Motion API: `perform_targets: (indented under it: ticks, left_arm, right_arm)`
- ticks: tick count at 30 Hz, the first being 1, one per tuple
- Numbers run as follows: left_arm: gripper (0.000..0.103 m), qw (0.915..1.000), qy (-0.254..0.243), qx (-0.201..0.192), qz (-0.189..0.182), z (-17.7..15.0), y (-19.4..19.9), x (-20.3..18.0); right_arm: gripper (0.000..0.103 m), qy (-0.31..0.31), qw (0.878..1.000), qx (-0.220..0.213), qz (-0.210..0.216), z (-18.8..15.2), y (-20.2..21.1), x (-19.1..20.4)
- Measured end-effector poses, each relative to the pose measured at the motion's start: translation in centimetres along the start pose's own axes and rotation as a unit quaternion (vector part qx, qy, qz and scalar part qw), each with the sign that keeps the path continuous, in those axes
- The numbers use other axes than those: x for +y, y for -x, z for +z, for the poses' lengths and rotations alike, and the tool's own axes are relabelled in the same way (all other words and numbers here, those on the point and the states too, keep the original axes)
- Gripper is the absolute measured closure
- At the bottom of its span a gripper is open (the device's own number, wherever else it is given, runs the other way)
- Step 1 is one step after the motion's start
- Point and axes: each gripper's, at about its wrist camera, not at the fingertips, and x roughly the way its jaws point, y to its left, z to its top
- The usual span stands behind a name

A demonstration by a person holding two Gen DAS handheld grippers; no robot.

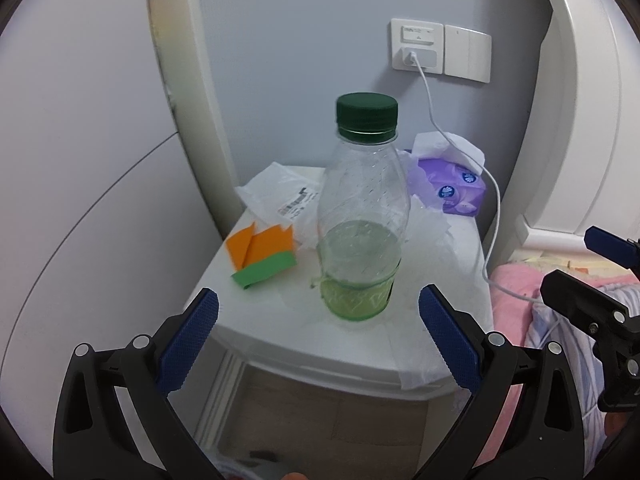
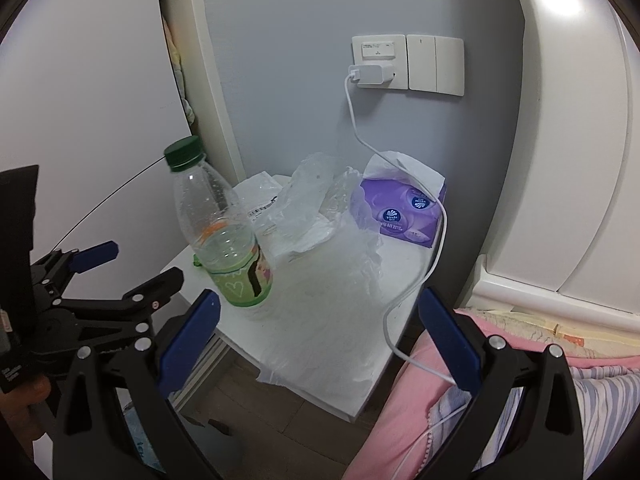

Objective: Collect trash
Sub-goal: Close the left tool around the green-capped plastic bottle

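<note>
Left claw (image 1: 319,308) spread wide, squared up on the upright bottle (image 1: 362,216) standing straight ahead near the bench (image 1: 264,320) front edge, long axis vertical; right claw (image 2: 319,308) also apart, empty, bottle off to its left, so left is nearer.

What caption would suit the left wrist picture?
Open left gripper faces a capped plastic bottle standing on a white nightstand beside folded orange-green paper.

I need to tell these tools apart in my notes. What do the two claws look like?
Both look the same. The left claw has black plastic arms with cut-out slots, silver round rivets at the joints, and blue textured pads on the inner faces of its two fingers. The right claw matches it. No cables, markings or sleeves show.
</note>
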Motion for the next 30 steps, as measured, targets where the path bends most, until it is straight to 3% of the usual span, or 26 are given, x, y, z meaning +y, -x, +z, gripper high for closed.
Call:
perform_targets:
  ticks: [30]
  left_arm:
    - [0.006,0.9988,-0.009,-0.013,-0.047,2.3,-7.2,-1.3]
  right_arm:
    - [0.006,-0.004,1.000,-0.005,0.016,2.6,-4.3,-1.2]
